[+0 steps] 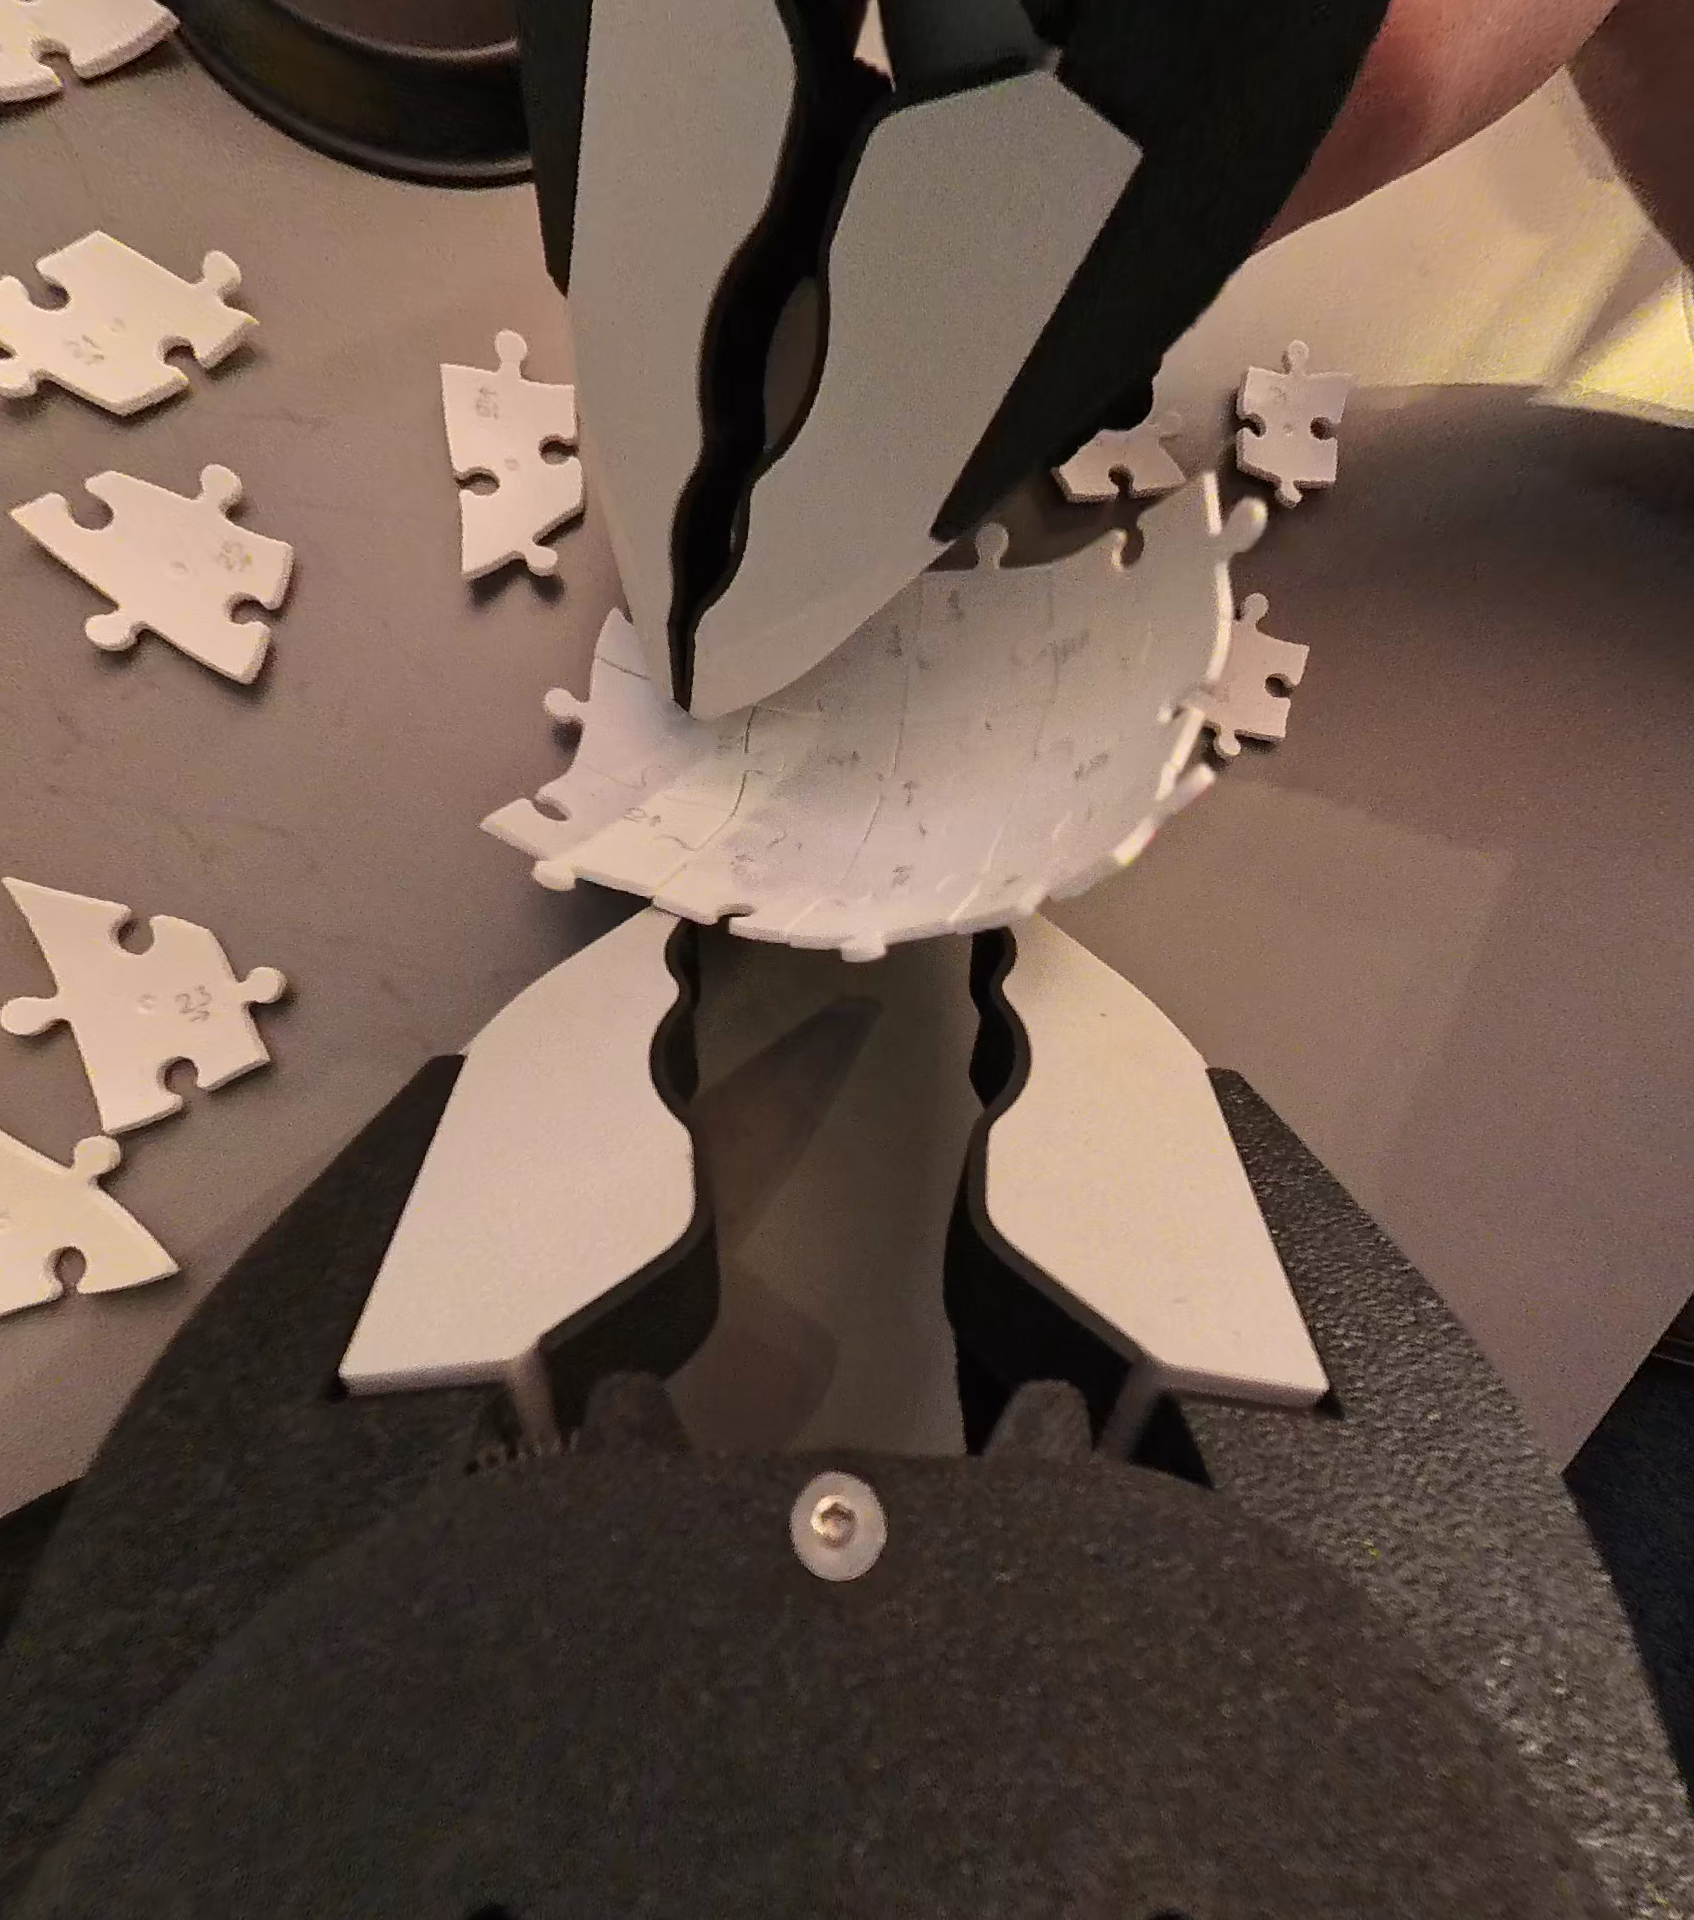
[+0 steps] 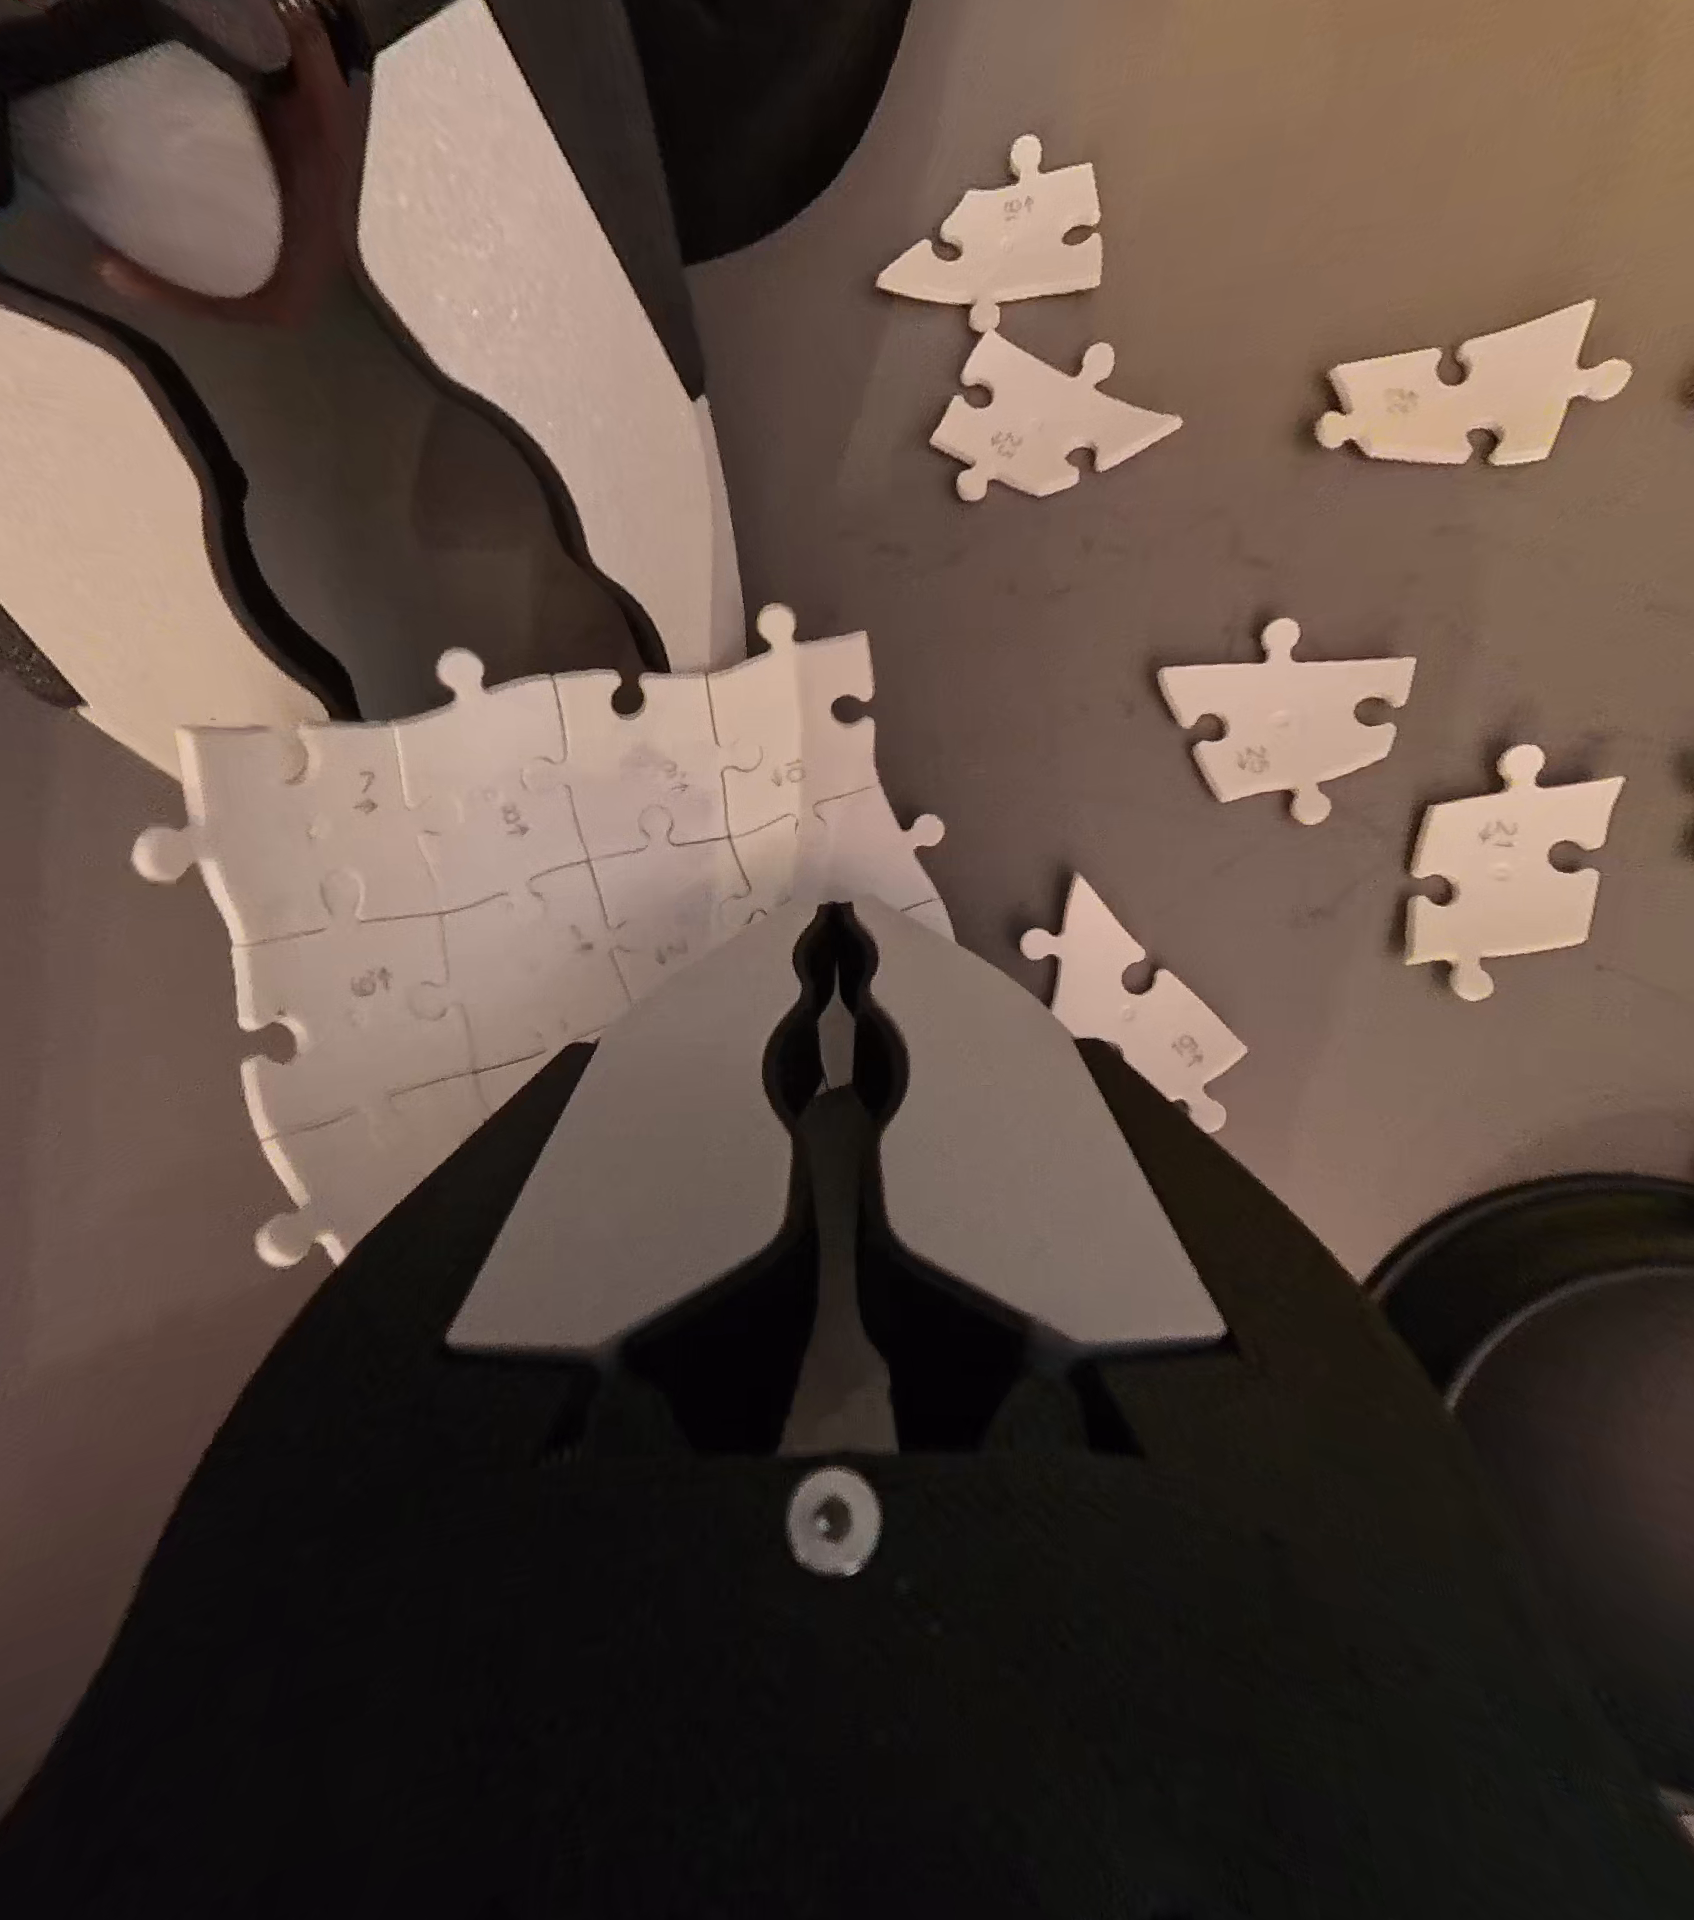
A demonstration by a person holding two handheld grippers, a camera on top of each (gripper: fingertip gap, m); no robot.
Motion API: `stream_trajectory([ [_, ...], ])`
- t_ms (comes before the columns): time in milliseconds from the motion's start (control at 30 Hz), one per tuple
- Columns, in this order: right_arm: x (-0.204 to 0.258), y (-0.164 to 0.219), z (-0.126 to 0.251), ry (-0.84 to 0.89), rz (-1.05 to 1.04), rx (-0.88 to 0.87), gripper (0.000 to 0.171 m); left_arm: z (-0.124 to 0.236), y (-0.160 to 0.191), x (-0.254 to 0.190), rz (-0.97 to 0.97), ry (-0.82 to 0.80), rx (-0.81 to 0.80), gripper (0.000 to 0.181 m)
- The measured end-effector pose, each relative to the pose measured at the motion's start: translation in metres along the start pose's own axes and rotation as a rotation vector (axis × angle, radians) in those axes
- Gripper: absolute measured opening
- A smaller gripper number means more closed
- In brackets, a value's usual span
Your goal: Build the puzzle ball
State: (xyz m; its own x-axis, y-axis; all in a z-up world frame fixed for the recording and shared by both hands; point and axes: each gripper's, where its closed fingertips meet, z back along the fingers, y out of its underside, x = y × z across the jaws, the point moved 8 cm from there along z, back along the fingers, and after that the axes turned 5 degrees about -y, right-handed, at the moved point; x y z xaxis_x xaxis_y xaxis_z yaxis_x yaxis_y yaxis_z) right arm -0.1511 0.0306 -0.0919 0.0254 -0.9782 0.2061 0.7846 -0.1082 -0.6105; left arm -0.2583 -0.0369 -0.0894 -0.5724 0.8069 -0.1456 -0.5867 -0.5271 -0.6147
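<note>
White curved puzzle shell [image 1: 884, 769] is resting above the grey table [image 1: 386, 686]; right gripper [image 2: 835, 914] is pinching its edge, left gripper [image 1: 832, 935] is gaping wide beneath it, loose pieces [image 2: 1290, 727] scattered around.

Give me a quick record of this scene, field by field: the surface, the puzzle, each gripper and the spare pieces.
surface: grey table
puzzle: curved shell of joined white pieces, partly built
left gripper: jaws open, at the shell's near edge
right gripper: jaws shut, tips on the shell's edge
loose pieces: scattered flat on the table, white
other: black round object near the pieces
</note>
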Motion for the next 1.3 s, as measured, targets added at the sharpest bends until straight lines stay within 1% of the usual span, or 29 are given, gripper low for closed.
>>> stream_trajectory([
  [267, -0.0074, 0.002, 0.0022, -0.097, -0.167, -0.054, 0.002, -0.0002, -0.0009, -0.0002, -0.003, 0.0, 0.008, 0.05],
  [400, -0.0093, 0.0025, 0.0069, -0.069, -0.163, -0.078, 0.002, -0.0001, -0.0011, -0.0001, -0.004, 0.0, 0.011, 0.05],
  [600, -0.0068, 0.0029, 0.0026, -0.032, -0.108, -0.048, 0.001, 0.0005, -0.0008, -0.0001, -0.003, -0.001, 0.014, 0.051],
  [833, -0.0085, 0.002, 0.0026, -0.046, -0.191, -0.041, 0.002, 0.0008, -0.0007, 0.0, 0.0, 0.002, 0.014, 0.051],
  [1067, -0.0038, -0.0022, 0.0016, 0.024, -0.178, 0.024, 0.002, 0.0007, -0.0008, -0.0001, -0.002, -0.001, 0.016, 0.051],
  [1300, -0.0079, 0.0026, 0.0031, -0.043, -0.223, -0.055, 0.001, 0.0007, -0.0009, -0.0007, 0.004, -0.004, 0.014, 0.052],
])
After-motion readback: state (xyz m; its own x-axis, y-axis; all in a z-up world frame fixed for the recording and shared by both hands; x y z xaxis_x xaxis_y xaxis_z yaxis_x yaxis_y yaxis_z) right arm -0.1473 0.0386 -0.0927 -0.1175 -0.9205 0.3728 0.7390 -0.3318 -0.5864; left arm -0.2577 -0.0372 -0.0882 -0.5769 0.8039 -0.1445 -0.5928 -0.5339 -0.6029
